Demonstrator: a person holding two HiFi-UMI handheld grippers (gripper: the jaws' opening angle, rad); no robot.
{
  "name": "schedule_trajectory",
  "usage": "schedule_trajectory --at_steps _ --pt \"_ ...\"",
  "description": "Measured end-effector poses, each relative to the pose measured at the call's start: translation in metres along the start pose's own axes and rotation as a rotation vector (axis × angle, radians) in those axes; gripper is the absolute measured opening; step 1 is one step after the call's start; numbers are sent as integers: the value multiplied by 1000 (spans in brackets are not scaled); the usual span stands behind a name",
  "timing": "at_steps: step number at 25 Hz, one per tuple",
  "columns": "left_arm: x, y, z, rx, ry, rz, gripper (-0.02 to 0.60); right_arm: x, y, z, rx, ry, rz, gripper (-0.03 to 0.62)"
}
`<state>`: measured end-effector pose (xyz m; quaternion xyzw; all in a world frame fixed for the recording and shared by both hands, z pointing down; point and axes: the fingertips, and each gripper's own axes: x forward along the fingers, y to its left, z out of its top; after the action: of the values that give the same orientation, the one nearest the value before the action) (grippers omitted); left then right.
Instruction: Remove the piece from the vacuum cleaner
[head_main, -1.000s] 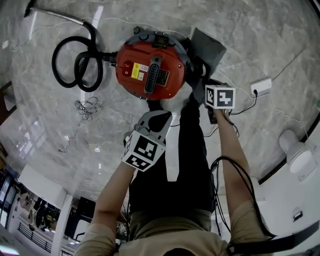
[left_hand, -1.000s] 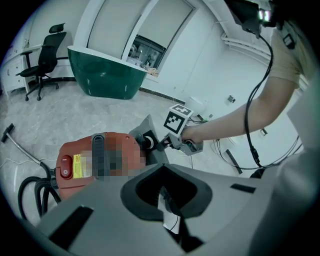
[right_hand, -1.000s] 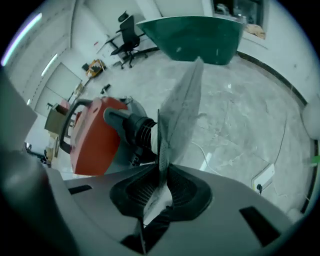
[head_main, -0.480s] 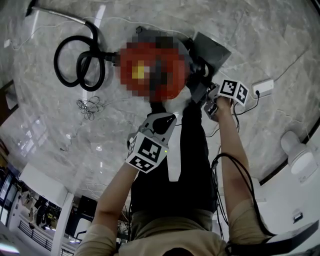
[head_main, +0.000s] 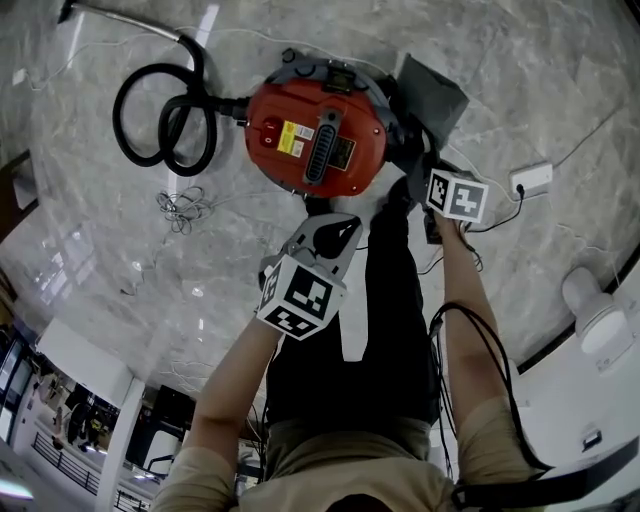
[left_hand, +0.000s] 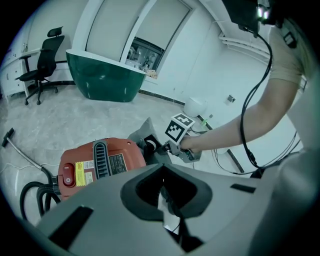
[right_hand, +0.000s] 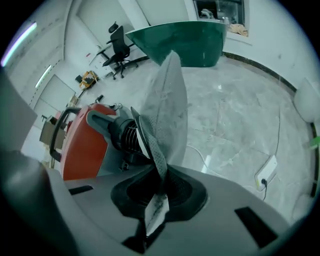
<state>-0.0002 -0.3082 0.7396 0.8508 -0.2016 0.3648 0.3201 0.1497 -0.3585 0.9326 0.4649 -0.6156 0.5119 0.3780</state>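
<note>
A red vacuum cleaner (head_main: 318, 138) lies on the marble floor with its black hose (head_main: 160, 115) coiled to the left. A grey dust bag (head_main: 432, 95) hangs on the ribbed black port (right_hand: 122, 135) at its right side. My right gripper (head_main: 422, 200) is at that side, its jaws closing tight on the bag's lower edge (right_hand: 167, 100), which runs down between the pads (right_hand: 157, 197). My left gripper (head_main: 335, 232) hovers just below the vacuum, shut and holding nothing. From the left gripper view the vacuum (left_hand: 100, 162) and the right gripper's marker cube (left_hand: 180, 127) show ahead.
A thin tangled cable (head_main: 175, 210) lies left of the vacuum. A white power strip (head_main: 530, 178) and a white round unit (head_main: 600, 310) sit to the right. The person's dark trouser legs (head_main: 380, 330) stand between the arms. A green curved counter (left_hand: 107, 80) and an office chair (left_hand: 45, 60) stand farther off.
The right gripper has shifted slightly to the right beside the vacuum, still on the bag. The left gripper has stayed just below the vacuum.
</note>
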Motion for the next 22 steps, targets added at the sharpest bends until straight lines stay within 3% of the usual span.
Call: schedule_trajectory --at_steps 3,4,10,15,19,22 --pt "0 -1 0 5 0 -1 5 4 -3 -4 -212 32 -36 23" --pt "1 -1 0 8 1 -4 5 4 -4 -4 -239 38 -44 23" --pt "4 -5 -4 6 5 -13 5 3 -14 6 -130 10 -41 25" --pt "9 -10 -5 -8 -3 -23 5 2 -12 6 -217 45 -34 25" --pt "11 -16 -4 -8 -5 -31 4 3 -12 8 -210 52 -28 25" --pt "8 -18 0 -7 -10 -30 5 -3 -24 16 -212 13 -87 25"
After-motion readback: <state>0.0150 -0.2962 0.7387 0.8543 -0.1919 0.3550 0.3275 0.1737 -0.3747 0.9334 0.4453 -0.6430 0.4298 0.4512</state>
